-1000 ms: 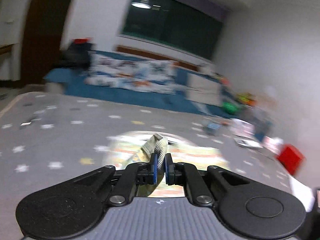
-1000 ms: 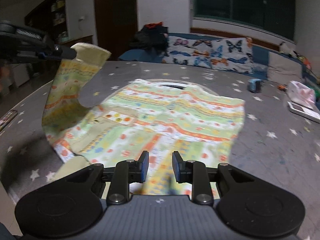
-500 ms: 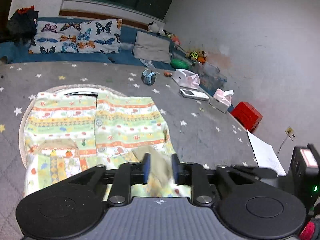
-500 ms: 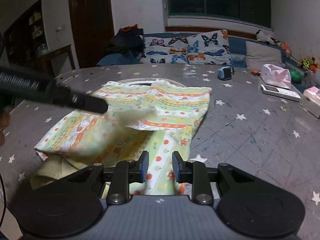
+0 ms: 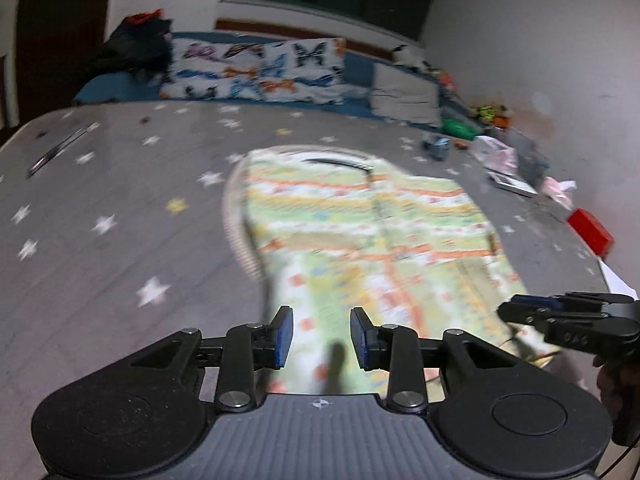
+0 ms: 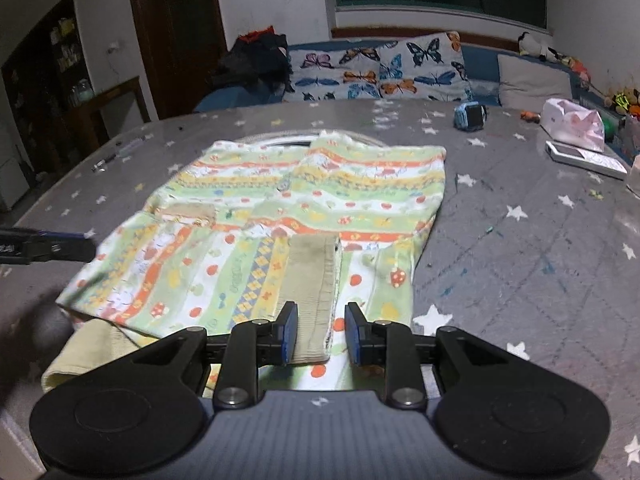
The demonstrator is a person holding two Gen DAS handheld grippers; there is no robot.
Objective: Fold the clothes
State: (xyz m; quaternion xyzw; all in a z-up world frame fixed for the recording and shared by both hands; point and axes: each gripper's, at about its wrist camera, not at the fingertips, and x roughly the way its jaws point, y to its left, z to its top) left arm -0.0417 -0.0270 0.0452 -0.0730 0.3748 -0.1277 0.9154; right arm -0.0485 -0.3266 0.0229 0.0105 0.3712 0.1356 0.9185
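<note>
A green, orange and white patterned shirt (image 6: 304,208) lies flat on the grey star-print table (image 6: 520,264), its left sleeve folded across the front so the tan cuff (image 6: 316,284) points toward me. My right gripper (image 6: 320,334) is open and empty, hovering just above the cuff's near end. The shirt shows blurred in the left wrist view (image 5: 360,232). My left gripper (image 5: 320,338) is open and empty above the shirt's near edge. The right gripper (image 5: 560,312) shows at the right there, and the left gripper (image 6: 44,242) shows at the left edge of the right wrist view.
A blue toy (image 6: 470,114), a pink tissue pack (image 6: 572,124) and a white remote (image 6: 584,158) lie at the table's far right. A red box (image 5: 590,230) sits near the right edge. A sofa with butterfly cushions (image 6: 380,68) stands behind the table.
My left gripper carried the sleeve across the shirt, let go of it and opened, then drew back to the left. The sleeve now lies flat on the shirt. The right gripper stayed open.
</note>
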